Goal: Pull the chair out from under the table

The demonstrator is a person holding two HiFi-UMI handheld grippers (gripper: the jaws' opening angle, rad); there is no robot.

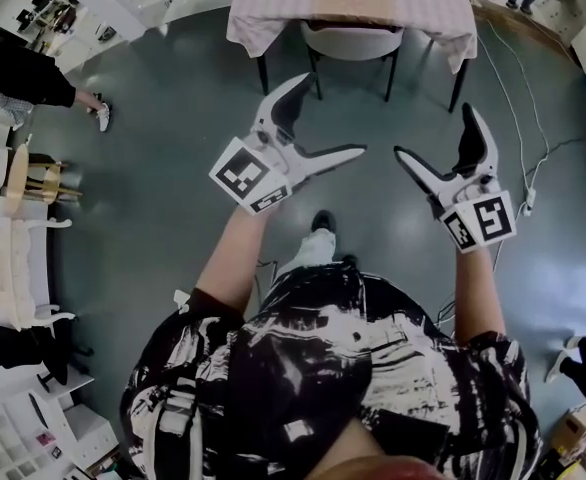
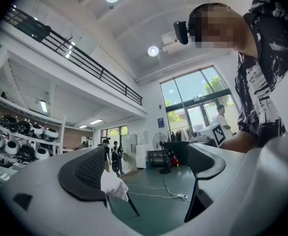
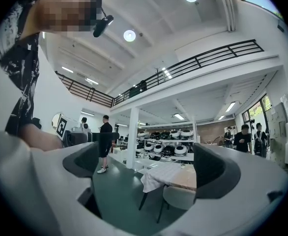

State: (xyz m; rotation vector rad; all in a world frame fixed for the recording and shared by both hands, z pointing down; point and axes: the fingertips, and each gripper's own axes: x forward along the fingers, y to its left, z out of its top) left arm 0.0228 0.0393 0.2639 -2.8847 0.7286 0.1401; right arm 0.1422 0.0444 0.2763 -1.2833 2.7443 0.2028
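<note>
A light grey chair point(image 1: 351, 40) is tucked under a table point(image 1: 273, 8) with a pale checked cloth at the top of the head view. Both grippers hang in the air well short of it, over the grey-green floor. My left gripper point(image 1: 328, 118) is open with nothing between its fingers, and my right gripper point(image 1: 435, 133) is open and empty too. In the right gripper view the chair point(image 3: 181, 196) and table point(image 3: 171, 175) lie ahead between the spread jaws of the right gripper point(image 3: 144, 168). The left gripper point(image 2: 144, 171) shows only a corner of the cloth point(image 2: 113, 185) and a table leg.
A cable runs over the floor to a power strip point(image 1: 528, 203) on the right. A person in black point(image 1: 33, 76) stands far left by white shelving point(image 1: 13, 268). Another person point(image 3: 104, 141) stands beyond the table, near shelves of helmets point(image 3: 166, 149). A fan point(image 2: 159, 144) stands far off.
</note>
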